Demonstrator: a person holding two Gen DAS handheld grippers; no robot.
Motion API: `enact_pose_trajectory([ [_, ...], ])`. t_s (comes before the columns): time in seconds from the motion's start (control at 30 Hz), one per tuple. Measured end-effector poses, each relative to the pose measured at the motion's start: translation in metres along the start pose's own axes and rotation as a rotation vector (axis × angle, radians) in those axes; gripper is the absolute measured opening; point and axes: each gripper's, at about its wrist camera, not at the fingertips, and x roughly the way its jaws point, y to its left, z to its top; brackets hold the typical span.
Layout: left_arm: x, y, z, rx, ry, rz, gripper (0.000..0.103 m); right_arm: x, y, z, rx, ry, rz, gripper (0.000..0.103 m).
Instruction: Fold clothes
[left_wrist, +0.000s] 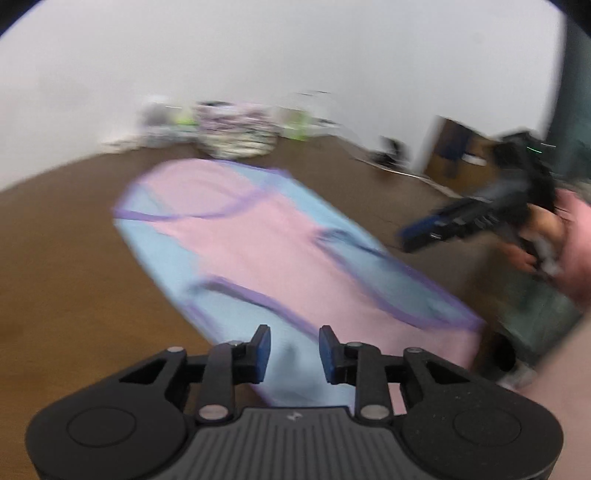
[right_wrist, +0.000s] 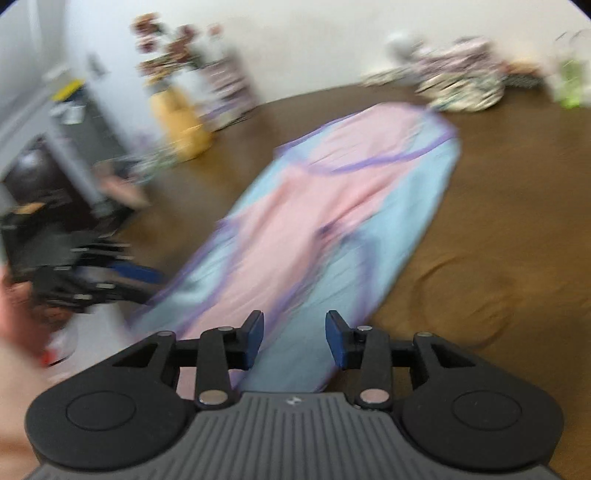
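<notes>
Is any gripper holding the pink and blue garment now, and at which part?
No. Left gripper and right gripper both stand open above the garment, with nothing pinched.

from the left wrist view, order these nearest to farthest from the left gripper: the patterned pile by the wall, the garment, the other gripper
1. The pink and blue garment, directly under and ahead of the left gripper, whose jaws stand apart with nothing pinched.
2. The right gripper, off to the right past the garment's edge.
3. The patterned fabric pile, far side of the table, against the wall.
</notes>
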Motion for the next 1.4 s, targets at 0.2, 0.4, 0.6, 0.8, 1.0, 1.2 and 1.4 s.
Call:
enact_pose_trajectory([
  [0.2, 0.033, 0.019, 0.016, 0.013, 0.028, 0.181, 0.030, 0.031, 0.017, 0.026, -0.155, -0.060, -0.179, 0.037],
  [0.4, 0.065, 0.029, 0.024, 0.048, 0.064, 0.202, 0.030, 0.070, 0.035, 0.032, -0.312, 0.038, -0.285, 0.033],
  [0.6, 0.075, 0.025, 0.025, 0.104, 0.070, 0.198, 0.002, 0.080, 0.027, 0.029, -0.262, 0.073, -0.268, 0.004],
  [0.8, 0.077, 0.022, 0.023, 0.144, 0.071, 0.195, 0.005, 0.065, 0.008, 0.025, -0.216, 0.075, -0.337, 0.002],
  [1.0, 0.076, 0.025, 0.021, 0.092, 0.058, 0.169, 0.029, 0.057, 0.002, 0.024, -0.165, 0.051, -0.343, 0.003],
  [1.2, 0.085, 0.023, 0.023, 0.098, 0.064, 0.206, 0.002, 0.059, 0.004, 0.020, -0.131, 0.029, -0.336, 0.015],
  [1.4, 0.067, 0.012, 0.024, 0.299, 0.035, 0.340, 0.001, 0.057, 0.006, 0.019, -0.120, 0.023, -0.329, 0.019],
])
